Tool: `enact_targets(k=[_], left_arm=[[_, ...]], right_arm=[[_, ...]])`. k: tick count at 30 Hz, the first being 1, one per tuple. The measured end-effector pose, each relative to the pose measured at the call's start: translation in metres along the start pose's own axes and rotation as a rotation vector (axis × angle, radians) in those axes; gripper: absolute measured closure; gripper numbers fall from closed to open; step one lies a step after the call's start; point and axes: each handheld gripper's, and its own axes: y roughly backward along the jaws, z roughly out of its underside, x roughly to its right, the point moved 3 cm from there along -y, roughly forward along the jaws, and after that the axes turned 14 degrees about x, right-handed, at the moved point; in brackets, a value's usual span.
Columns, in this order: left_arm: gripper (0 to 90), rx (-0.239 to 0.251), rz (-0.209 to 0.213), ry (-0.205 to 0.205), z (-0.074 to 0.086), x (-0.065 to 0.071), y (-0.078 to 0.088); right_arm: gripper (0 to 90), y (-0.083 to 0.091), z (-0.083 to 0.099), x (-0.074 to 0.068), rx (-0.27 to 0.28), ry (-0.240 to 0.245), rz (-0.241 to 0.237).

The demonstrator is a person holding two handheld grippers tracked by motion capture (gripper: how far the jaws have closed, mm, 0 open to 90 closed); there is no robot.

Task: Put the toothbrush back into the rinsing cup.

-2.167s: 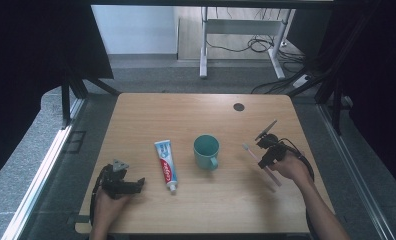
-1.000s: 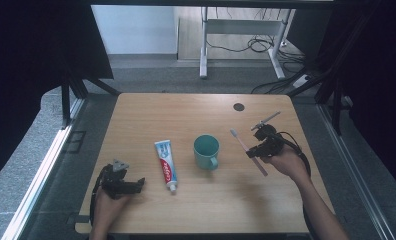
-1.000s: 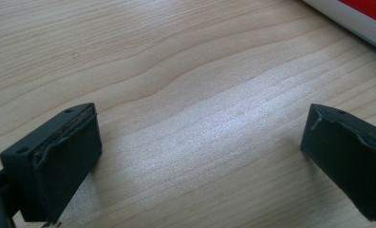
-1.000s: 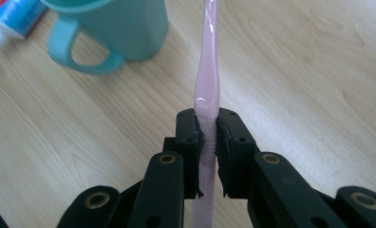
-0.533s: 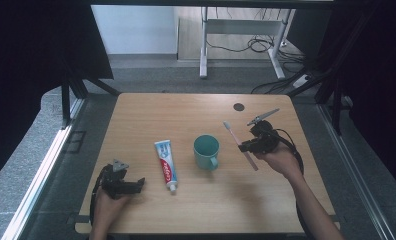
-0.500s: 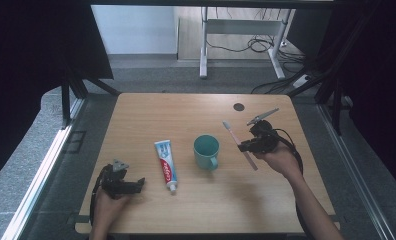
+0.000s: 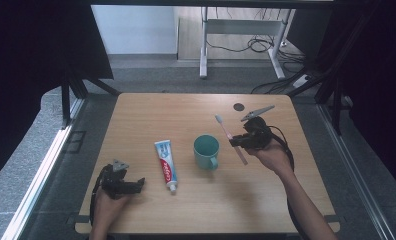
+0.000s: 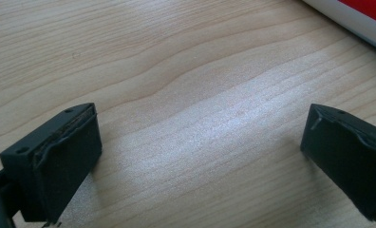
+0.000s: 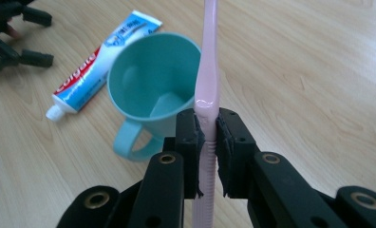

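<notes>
At a pale wood-grain table point(image 7: 186, 107), we hold a pink toothbrush point(image 9: 209, 61) clamped by its ribbed handle in the right gripper point(image 9: 208, 142), its two black jaws pressed tight on the slim plastic shaft. In the high view the toothbrush point(image 7: 230, 139) hangs above the tabletop just to the right of the teal mug point(image 7: 206, 151), bristle end pointing away from us and handle tail slanting back past the right gripper point(image 7: 239, 142). We judge the step in hand to be the carry: the brush is lifted and near the mug, not yet inside it. The next move, as we read it, calls for tipping the brush more upright, bringing one end over the open rim and lowering it in without knocking the mug, which looks like light, smooth moulded plastic with a looped handle point(image 9: 129, 140) and could slide or tip. The mug point(image 9: 153, 90) is empty, its inside glossy. The toothpaste tube point(image 7: 166, 165), soft and flat, white with red and blue print and a white cap, lies left of the mug, apart from it. Our left gripper point(image 7: 135, 184) rests low at the table's near-left corner, its jaws spread wide over bare wood, holding nothing.
</notes>
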Motion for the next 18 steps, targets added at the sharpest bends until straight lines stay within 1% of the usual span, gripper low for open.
enact_targets(k=[3, 8, 18], left_arm=[[0.0, 0.0, 0.0, 0.0, 0.0, 0.0, 0.0], [0.0, 0.0, 0.0, 0.0, 0.0, 0.0, 0.0], [0.0, 0.0, 0.0, 0.0, 0.0, 0.0, 0.0]], right_arm=[[79.2, -0.001, -0.003, -0.002, 0.024, -0.005, -0.014], [79.2, -0.005, -0.008, -0.005, 0.048, -0.009, -0.032], [79.2, -0.013, -0.022, -0.012, 0.104, -0.004, -0.049]])
